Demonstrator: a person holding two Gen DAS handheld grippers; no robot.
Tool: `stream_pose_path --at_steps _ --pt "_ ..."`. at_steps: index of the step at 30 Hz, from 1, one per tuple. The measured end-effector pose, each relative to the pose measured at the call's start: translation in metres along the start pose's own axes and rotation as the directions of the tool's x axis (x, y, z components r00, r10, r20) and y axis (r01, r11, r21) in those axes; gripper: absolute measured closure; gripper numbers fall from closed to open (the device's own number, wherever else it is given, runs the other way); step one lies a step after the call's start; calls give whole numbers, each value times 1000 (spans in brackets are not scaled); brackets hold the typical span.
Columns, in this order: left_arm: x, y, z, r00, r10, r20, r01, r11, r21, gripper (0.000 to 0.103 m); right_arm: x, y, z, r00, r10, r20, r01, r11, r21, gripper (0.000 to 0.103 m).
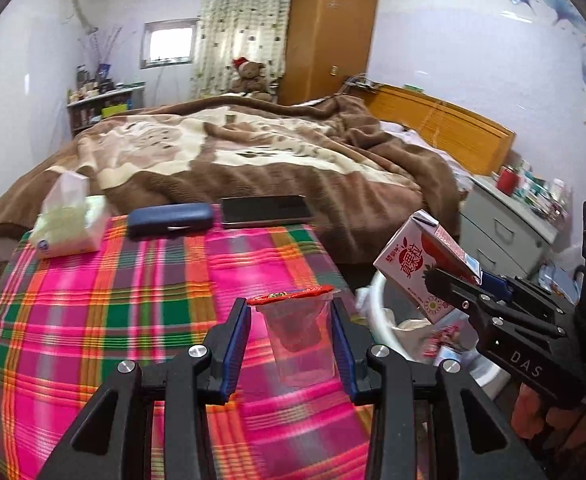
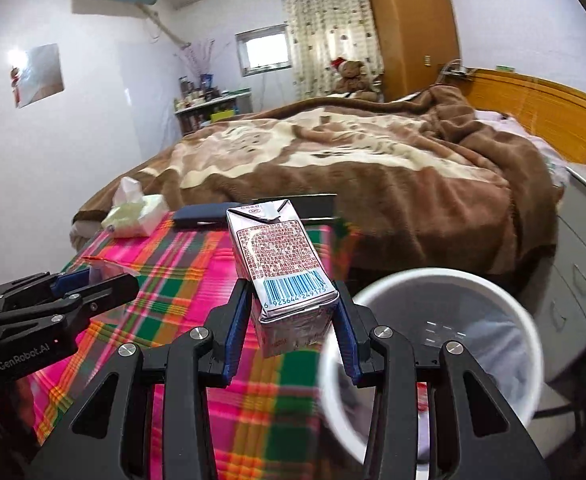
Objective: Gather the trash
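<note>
The right hand-held gripper (image 1: pixel 453 280) reads "DAS"; the left hand-held gripper (image 2: pixel 105 280) reads "GenRobot.AI". The drink carton (image 2: pixel 283 264) carries barcode 6923644249175 and "SIG".

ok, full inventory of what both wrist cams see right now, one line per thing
drink carton: 1, pink and white with a barcode, held in the right gripper
jelly cup: 1, clear with a red lid, held in the left gripper
trash bin: 1, white, on the floor right of the table
plaid tablecloth: 1, pink, green and orange, covers the table
tissue pack: 1, white and pale green, far left of the table
glasses case: 1, dark blue, far edge of the table
phone: 1, dark, right of the case
bed blanket: 1, brown and cream, behind the table
teddy bear: 1, brown with a red hat, beyond the bed
wardrobe: 1, orange wood, back wall
left gripper: black with blue pads
right gripper: black with blue pads
</note>
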State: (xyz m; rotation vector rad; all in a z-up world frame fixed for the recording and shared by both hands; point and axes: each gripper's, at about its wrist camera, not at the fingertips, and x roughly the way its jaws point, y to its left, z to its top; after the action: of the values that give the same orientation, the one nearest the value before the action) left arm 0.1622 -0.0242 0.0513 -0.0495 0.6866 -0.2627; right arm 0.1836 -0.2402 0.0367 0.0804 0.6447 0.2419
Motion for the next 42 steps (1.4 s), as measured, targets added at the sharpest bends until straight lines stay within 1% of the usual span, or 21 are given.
stream_pose_path --at_steps 7,11,18,22,26,28,30,32,33,34,35,37,40,42 --pt "17 -58 -3 997 -73 -20 74 996 58 63 -14 -43 -12 996 -91 -19 92 993 69 62" --pt "31 -91 -7 991 -122 -55 126 989 76 63 -20 -65 -20 990 -135 -35 138 985 105 62" --pt "52 -130 -15 982 -161 -99 172 978 114 63 -22 -93 -35 979 -189 -83 199 970 140 62" --pt "63 -143 -20 979 -163 -125 179 976 126 63 -18 -102 -41 973 -207 -105 221 965 145 62" --pt "70 -153 -24 979 -154 -130 174 972 156 63 -19 -111 -43 968 -228 -106 242 959 146 61" --pt "75 -156 -26 977 -160 -139 181 971 157 63 -17 -115 -42 968 -227 -110 242 959 148 61" --pt "77 -159 -27 977 -160 -139 181 971 155 63 -12 -117 -41 970 -209 -121 225 964 144 61" --pt "80 -161 -27 976 -162 -146 185 970 159 60 -7 -119 -41 969 -206 -136 224 965 137 61" --pt "82 -162 -27 976 -158 -150 181 970 159 51 -5 -120 -40 968 -208 -137 227 964 137 61" --pt "83 -161 -27 977 -152 -148 175 972 157 44 -5 -121 -40 969 -208 -136 226 964 137 60" --pt "83 -160 -27 978 -151 -144 173 973 153 43 -5 -121 -41 968 -210 -136 228 964 137 54" --pt "84 -158 -27 977 -156 -148 177 974 143 42 -5 -121 -41 970 -202 -131 220 966 137 44" --pt "86 -156 -28 977 -146 -152 167 977 132 40 -8 -120 -43 974 -190 -125 208 966 152 44" --pt "84 -154 -29 975 -159 -153 179 976 125 40 -12 -120 -44 975 -193 -112 210 963 166 44"
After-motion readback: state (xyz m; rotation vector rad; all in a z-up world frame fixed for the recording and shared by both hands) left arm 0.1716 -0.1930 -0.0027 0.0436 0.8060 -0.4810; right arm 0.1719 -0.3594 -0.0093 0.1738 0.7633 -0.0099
